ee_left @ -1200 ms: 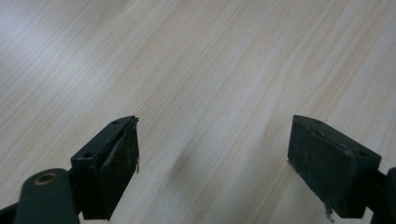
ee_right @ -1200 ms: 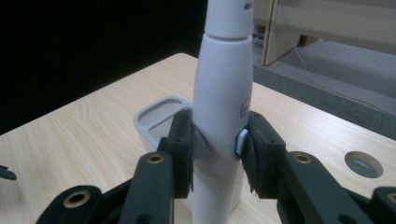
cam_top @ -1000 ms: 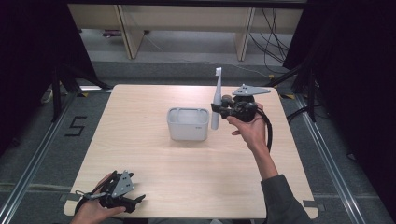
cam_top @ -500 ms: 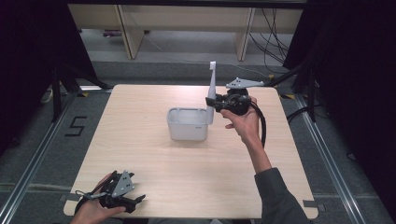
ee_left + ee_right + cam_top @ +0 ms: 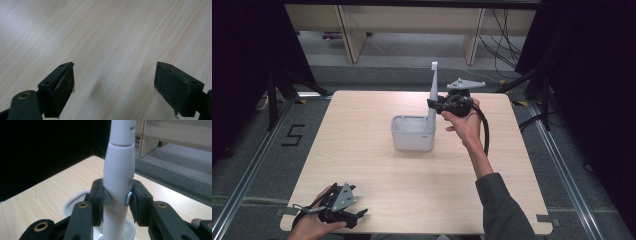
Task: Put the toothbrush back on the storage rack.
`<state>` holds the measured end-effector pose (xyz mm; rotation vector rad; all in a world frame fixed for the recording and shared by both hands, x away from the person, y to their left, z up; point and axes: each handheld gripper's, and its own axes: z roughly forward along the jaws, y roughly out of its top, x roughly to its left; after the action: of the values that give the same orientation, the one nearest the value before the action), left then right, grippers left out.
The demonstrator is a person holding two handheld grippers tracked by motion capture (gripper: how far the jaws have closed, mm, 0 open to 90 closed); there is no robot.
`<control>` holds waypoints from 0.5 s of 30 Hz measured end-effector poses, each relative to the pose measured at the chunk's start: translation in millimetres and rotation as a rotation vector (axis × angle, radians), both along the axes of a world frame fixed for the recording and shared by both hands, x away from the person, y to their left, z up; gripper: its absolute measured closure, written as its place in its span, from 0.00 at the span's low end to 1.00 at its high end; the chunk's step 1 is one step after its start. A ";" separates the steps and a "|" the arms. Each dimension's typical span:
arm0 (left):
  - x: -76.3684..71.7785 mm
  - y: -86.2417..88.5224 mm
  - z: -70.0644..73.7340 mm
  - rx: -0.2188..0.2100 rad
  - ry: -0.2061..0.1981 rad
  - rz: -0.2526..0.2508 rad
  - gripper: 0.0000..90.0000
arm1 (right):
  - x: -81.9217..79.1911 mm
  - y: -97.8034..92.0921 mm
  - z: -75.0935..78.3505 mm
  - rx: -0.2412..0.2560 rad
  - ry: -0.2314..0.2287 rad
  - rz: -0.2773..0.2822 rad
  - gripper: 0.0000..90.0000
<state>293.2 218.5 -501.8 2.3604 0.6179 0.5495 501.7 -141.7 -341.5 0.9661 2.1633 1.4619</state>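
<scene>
The right gripper [image 5: 117,201] has its two black jaws pinched on the thick white handle of a white plastic electric toothbrush [image 5: 119,182], one padded finger [image 5: 98,200] pressed to each side, with a small blue-edged button on the handle sitting against the pad on the far side. In the high view this right gripper [image 5: 435,106] holds the toothbrush [image 5: 432,95] upright at the right end of a pale grey rectangular plastic holder [image 5: 413,135], the landmark here, and the handle's lower end dips inside that holder's rim. From the right gripper view the holder [image 5: 72,205] shows as a rounded pale rim under the jaws; the toothbrush's foot is hidden behind the gripper's links, and its brush head is cut off at the top edge.

The left gripper [image 5: 113,85] has its jaws spread wide with nothing between them, their worn, scuffed pads hanging over bare light wooden table [image 5: 105,37] with a fine straight grain. In the high view the left gripper [image 5: 346,216] sits well apart from the holder, toward the table's near left corner, held in the person's left hand [image 5: 312,227]; whether it touches the table [image 5: 362,120] cannot be made out.
</scene>
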 end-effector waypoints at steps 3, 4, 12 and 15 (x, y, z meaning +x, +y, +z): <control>0.2 0.2 -0.1 0.001 0.001 0.000 0.18 | 4.1 0.7 -3.1 -0.005 -0.003 -0.013 0.74; 0.2 0.2 -0.1 0.001 0.001 0.000 0.18 | 4.9 1.3 -4.3 -0.004 0.006 -0.007 0.74; 0.1 0.2 0.0 0.002 0.000 -0.001 0.18 | 9.0 6.0 -10.5 -0.004 0.016 -0.027 0.74; 0.0 0.3 0.0 -0.001 0.003 0.003 0.18 | 10.3 7.0 -12.7 -0.016 0.013 -0.022 0.74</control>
<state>293.2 218.8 -501.8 2.3598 0.6224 0.5469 512.0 -134.7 -354.2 0.9935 2.1631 1.4303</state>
